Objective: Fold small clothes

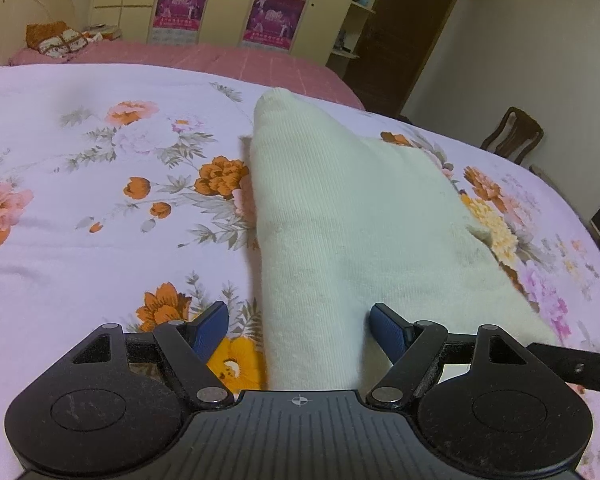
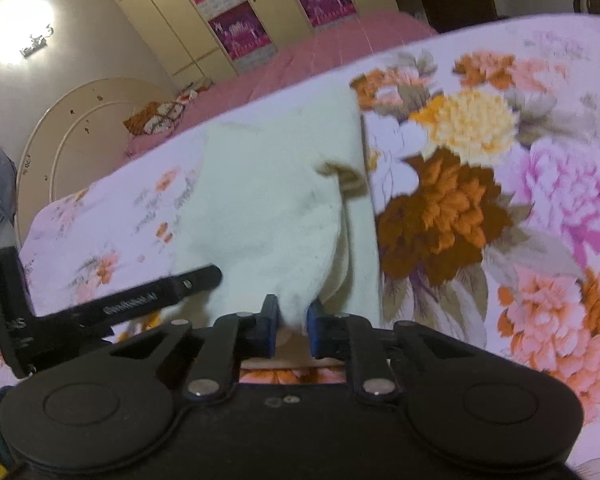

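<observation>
1. A floral bedspread (image 1: 100,200) (pale lilac, with orange and pink blooms) covers the bed.
2. A cream knit garment (image 1: 340,220) lies on it, one part raised in a ridge towards the right gripper.
3. The left gripper (image 1: 299,328) has its blue fingers spread wide either side of the garment.
4. The right gripper (image 2: 293,328) is pinched onto a bunched fold of the cloth.

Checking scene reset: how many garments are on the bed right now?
1. A cream knit garment lies on the floral bedspread, between the open left gripper's fingers, its near corner pinched by the right gripper. Others could be out of frame.
</observation>
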Available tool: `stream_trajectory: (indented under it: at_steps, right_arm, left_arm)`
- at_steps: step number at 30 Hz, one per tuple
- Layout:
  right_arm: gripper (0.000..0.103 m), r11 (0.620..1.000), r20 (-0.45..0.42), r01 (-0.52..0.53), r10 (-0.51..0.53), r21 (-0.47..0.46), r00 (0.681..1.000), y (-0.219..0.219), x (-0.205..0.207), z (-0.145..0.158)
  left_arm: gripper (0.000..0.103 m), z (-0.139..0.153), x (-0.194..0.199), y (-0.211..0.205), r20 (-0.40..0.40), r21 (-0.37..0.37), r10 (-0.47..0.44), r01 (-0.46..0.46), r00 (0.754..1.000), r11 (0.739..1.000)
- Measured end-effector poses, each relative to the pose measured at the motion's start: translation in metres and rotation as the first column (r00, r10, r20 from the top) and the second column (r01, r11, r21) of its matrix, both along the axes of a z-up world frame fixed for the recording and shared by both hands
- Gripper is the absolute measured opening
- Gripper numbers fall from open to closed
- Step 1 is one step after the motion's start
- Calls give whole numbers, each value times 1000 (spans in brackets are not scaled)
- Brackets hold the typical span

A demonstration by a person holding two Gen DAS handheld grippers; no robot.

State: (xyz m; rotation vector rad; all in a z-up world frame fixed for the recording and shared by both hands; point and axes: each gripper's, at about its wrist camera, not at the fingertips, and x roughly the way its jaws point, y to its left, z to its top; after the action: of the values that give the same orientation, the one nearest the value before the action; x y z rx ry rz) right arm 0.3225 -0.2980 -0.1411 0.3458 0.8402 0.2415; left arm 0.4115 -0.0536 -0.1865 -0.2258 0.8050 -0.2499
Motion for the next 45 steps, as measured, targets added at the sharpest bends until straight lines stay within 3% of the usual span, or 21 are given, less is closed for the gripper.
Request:
stream_trajectory:
  at_steps: [7, 10, 13, 17, 22, 32, 43, 45]
  right_arm:
    - [13, 997, 34, 33, -31, -64, 999, -6, -15, 11]
    - [13, 996, -11, 46, -47, -83, 999, -10, -17, -6]
    - [14, 994, -118, 44, -56, -102, 992, -11, -7, -33]
    - [26, 994, -83, 71, -78, -82, 994, -13, -8, -22]
    - [26, 992, -3, 93, -94, -87, 996, -19, -1, 3]
    - [27, 993, 88, 76, -68, -94, 994, 2, 62, 23]
    - [30, 980, 101, 70, -52, -187, 994, 17, 134, 7]
    - [30, 977, 91, 74, -56, -202, 994, 16, 147, 0]
  left_arm:
    - [77, 5, -6, -6, -12, -17, -35, 34, 999, 999]
    - [77, 0, -8, -10, -25, 11, -43, 43, 999, 999]
    - [77, -1, -11, -16, -10, 66, -63, 63, 998, 996]
    - [77, 4, -7, -13, -32, 67, -51, 53, 998, 996]
    - [77, 13, -4, -7, -26, 61, -35, 36, 999, 997]
    - [77, 33, 35, 3, 16, 32, 11, -11, 1000, 999]
    - [78, 16, 105, -3, 1, 0, 70, -70, 998, 998]
    - [83, 11, 116, -3, -12, -19, 87, -87, 996, 996]
